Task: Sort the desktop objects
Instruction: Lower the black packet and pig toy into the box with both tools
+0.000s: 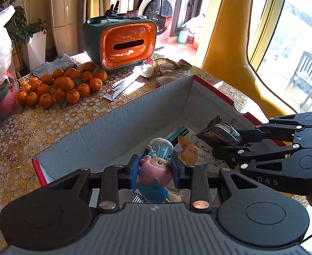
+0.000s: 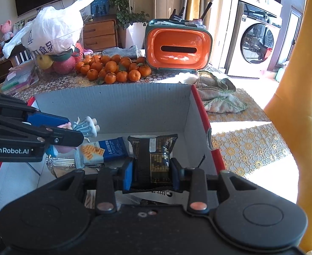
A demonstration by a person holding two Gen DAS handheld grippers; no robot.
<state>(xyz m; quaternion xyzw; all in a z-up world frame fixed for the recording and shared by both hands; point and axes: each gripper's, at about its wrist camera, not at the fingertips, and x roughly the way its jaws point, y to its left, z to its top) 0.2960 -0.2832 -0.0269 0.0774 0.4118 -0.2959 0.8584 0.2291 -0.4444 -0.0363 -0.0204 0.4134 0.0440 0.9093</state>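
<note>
An open cardboard box [image 1: 117,125] with red outer walls and a grey inside [image 2: 113,106] stands on the patterned table. Over its near end my left gripper [image 1: 156,170] is shut on a small pink and blue figurine [image 1: 156,167], whose shell-shaped top [image 2: 88,125] also shows in the right wrist view. Inside the box my right gripper [image 2: 151,167] is shut on a black snack packet [image 2: 153,155]; that packet [image 1: 219,133] is at the box's right side in the left wrist view. A blue cracker packet [image 2: 105,150] and a white packet [image 1: 198,150] lie on the box floor.
A heap of mandarins [image 1: 64,87], an orange and green tissue holder [image 1: 124,42], a long white tube [image 1: 122,87] and a crumpled cloth [image 2: 217,93] lie on the table beyond the box. A white plastic bag over fruit [image 2: 54,34] stands at the far left. A yellow chair [image 2: 300,97] is on the right.
</note>
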